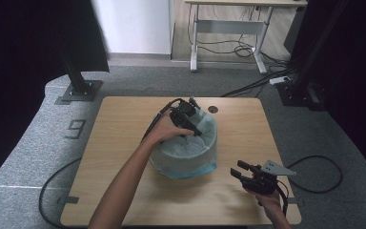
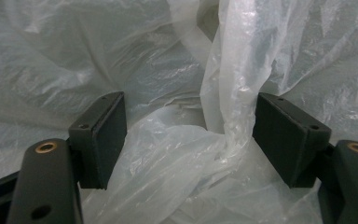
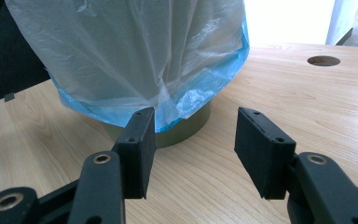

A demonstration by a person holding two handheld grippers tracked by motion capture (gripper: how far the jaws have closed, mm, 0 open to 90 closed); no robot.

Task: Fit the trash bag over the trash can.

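lining the bin [image 1: 187, 164] at table [image 1: 124, 119] centre with the plastic bag [image 1: 183, 152]. my left gripper [image 2: 189, 140] is down inside at the bin's 12 o'clock, jaws apart around a loose fold of film. right gripper [image 1: 242, 174] waits at 4 o'clock, jaws apart, empty. next: pinch the fold, press it into the bin.

A thin, translucent white plastic bag liner with a blue hem [image 1: 190, 168] drapes over a round olive-green bin [image 3: 186, 128], covering its rim and most of its wall. The bin stands upright near the middle of the tabletop, slightly toward the far edge. Inside, the film [image 2: 223, 93] is crumpled into loose folds.
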